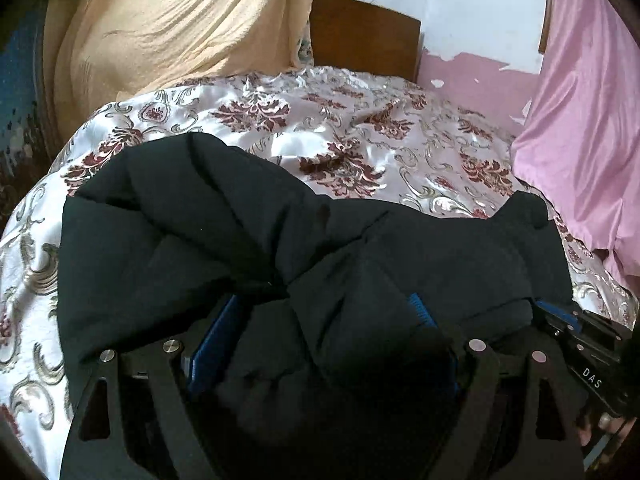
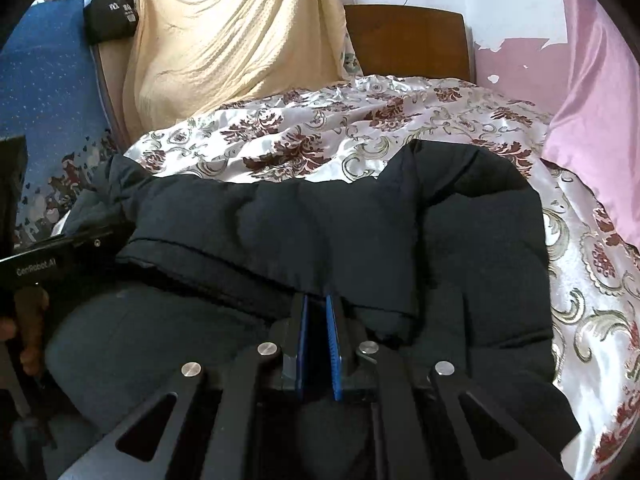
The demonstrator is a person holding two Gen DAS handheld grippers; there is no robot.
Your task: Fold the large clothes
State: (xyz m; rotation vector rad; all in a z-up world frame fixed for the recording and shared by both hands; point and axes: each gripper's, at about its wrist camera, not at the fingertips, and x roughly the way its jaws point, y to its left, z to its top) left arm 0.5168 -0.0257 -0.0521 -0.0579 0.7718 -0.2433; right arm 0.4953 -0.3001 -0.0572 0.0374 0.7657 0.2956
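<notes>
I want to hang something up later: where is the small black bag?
In the right wrist view, the black bag hangs at upper left, between the blue cloth and the yellow cloth.

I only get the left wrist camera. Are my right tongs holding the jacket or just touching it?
Observer: Holding. The right tongs are shut on the jacket at its folded edge.
Child: What's that dark blob way up in my left corner?
Observer: A black bag with handles and white marks, hanging beside the yellow cloth.
</notes>
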